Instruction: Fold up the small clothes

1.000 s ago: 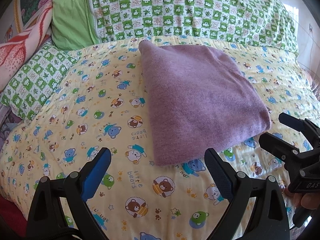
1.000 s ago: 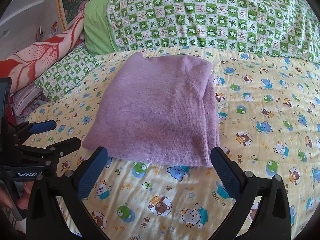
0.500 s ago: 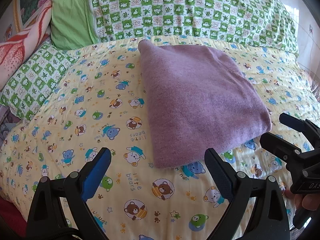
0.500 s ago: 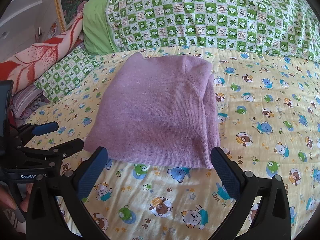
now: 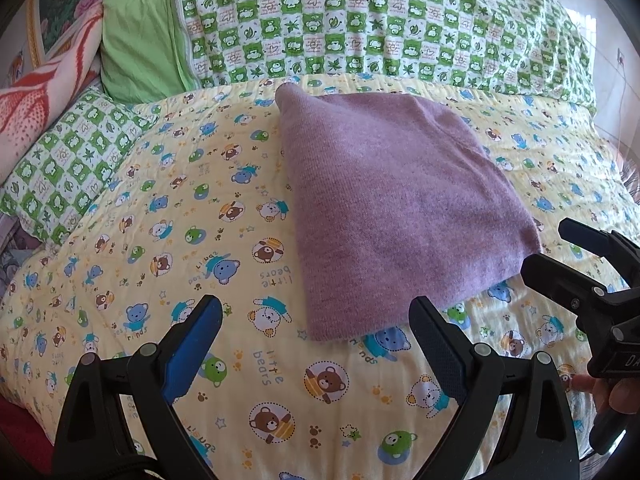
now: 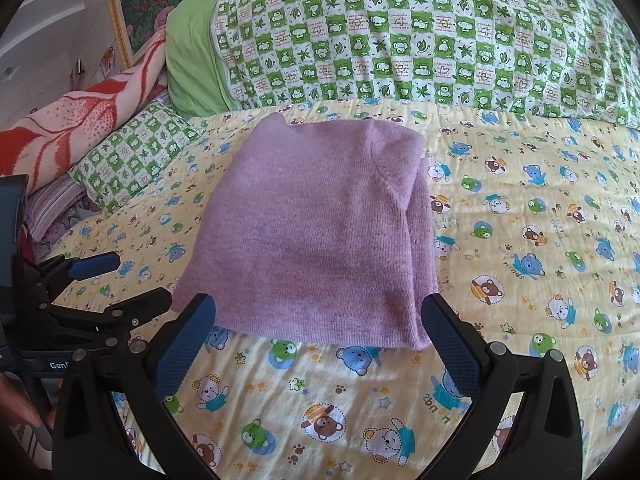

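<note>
A folded purple knit garment (image 5: 396, 208) lies flat on a yellow bear-print quilt (image 5: 168, 216); it also shows in the right wrist view (image 6: 316, 240). My left gripper (image 5: 316, 320) is open and empty, just short of the garment's near left corner. My right gripper (image 6: 318, 316) is open and empty, its jaws straddling the garment's near edge without touching it. Each gripper shows in the other's view: the right one (image 5: 560, 248) at the right edge, the left one (image 6: 132, 280) at the left, both open.
A green checked duvet (image 5: 380, 28) is piled along the back of the bed (image 6: 440, 32). A green checked pillow (image 5: 76, 160) and a red-and-white blanket (image 5: 44, 92) lie at the left. A framed picture (image 6: 148, 4) hangs behind.
Both grippers have edged forward toward the garment's near edge; it looks slightly closer in both views. Both stay open. The garment has not moved.
</note>
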Demonstrator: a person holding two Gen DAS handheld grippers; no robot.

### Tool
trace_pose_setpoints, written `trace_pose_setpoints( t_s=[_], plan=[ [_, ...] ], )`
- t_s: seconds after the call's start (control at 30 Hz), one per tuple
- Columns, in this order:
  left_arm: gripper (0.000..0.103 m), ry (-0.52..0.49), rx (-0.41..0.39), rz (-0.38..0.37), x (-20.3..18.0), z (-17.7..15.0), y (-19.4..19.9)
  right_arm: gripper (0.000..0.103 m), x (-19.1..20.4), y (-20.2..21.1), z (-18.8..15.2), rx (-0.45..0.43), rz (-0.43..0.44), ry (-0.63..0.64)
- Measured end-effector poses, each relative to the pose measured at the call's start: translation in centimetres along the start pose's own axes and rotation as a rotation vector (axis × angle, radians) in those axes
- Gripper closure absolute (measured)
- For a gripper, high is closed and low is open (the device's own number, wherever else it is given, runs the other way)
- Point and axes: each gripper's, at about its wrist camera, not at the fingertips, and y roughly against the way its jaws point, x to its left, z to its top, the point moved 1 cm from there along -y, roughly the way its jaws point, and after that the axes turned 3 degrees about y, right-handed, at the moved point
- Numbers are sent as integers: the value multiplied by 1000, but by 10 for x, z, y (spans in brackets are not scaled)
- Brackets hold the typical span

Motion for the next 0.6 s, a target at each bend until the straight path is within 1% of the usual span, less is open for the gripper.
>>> trace_pose_setpoints(
  t_s=[0.2,0.6],
  plan=[
    [8,-8,-11,0,-2,1,2,0,0,0,0,-1,3,-3],
    [9,-2,-4,3,0,4,-1,0,0,0,5,-10,3,-15]
  ],
)
